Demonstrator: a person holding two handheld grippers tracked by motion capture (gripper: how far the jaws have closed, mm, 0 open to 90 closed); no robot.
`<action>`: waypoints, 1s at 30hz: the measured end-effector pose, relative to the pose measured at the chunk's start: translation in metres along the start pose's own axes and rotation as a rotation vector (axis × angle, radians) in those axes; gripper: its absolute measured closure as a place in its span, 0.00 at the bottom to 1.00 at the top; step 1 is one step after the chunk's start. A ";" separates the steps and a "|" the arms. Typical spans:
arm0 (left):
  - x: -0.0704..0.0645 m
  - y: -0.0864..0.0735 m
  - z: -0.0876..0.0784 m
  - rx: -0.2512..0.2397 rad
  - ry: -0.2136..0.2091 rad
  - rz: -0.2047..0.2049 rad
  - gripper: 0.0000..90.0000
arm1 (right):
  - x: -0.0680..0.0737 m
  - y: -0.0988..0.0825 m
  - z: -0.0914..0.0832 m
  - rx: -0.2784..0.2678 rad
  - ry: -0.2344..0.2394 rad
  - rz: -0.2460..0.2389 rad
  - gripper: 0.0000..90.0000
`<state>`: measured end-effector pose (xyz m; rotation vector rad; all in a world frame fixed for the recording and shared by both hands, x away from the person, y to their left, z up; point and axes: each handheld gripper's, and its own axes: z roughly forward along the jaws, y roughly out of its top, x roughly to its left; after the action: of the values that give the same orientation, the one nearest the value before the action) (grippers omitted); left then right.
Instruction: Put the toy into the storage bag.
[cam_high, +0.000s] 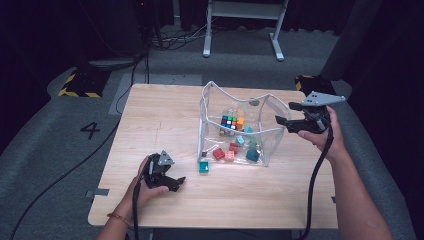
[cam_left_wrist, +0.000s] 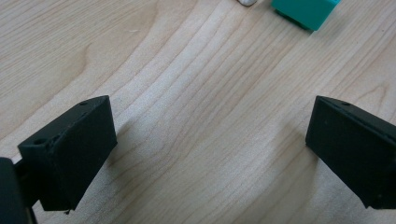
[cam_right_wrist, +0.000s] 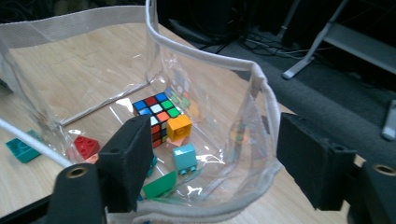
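Pale wooden table (cam_high: 165, 120), grey carpeted floor (cam_high: 60, 150)

Table (cam_high: 150, 125): pale matt wood grain. On it, bag (cam_right_wrist: 205, 93): clear glossy plastic, white woven cloth rim. Blocks (cam_right_wrist: 180, 127) inside bag: smooth shiny plastic. Gripper pads (cam_left_wrist: 70, 149): matt black plastic.

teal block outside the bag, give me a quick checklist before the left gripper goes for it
1. Left gripper open and empty: ok, jaws wide apart over bare wood.
2. Teal block free on the table, outside the clear bag: ok.
3. Path from left gripper to block clear: ok.
4. Bag mouth open to take the block: ok, rim stands up.
5. Right gripper steadying the bag: not ok, jaws open on either side of the rim, not pressing.
6. Block's stud side up: cannot tell.
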<state>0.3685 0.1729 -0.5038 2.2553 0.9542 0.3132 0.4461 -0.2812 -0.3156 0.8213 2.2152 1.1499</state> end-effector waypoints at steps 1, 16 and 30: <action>0.000 0.000 0.000 0.000 0.000 0.001 0.02 | 0.001 -0.001 -0.003 -0.005 -0.013 -0.002 0.30; 0.000 0.000 0.000 0.000 0.000 0.001 0.02 | 0.018 -0.023 -0.038 -0.106 -0.047 0.000 0.26; 0.000 0.000 0.000 0.000 0.000 0.000 0.02 | 0.034 -0.059 -0.049 -0.127 -0.032 0.030 0.27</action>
<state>0.3685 0.1729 -0.5038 2.2558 0.9541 0.3134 0.3734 -0.3112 -0.3458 0.8164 2.0865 1.2690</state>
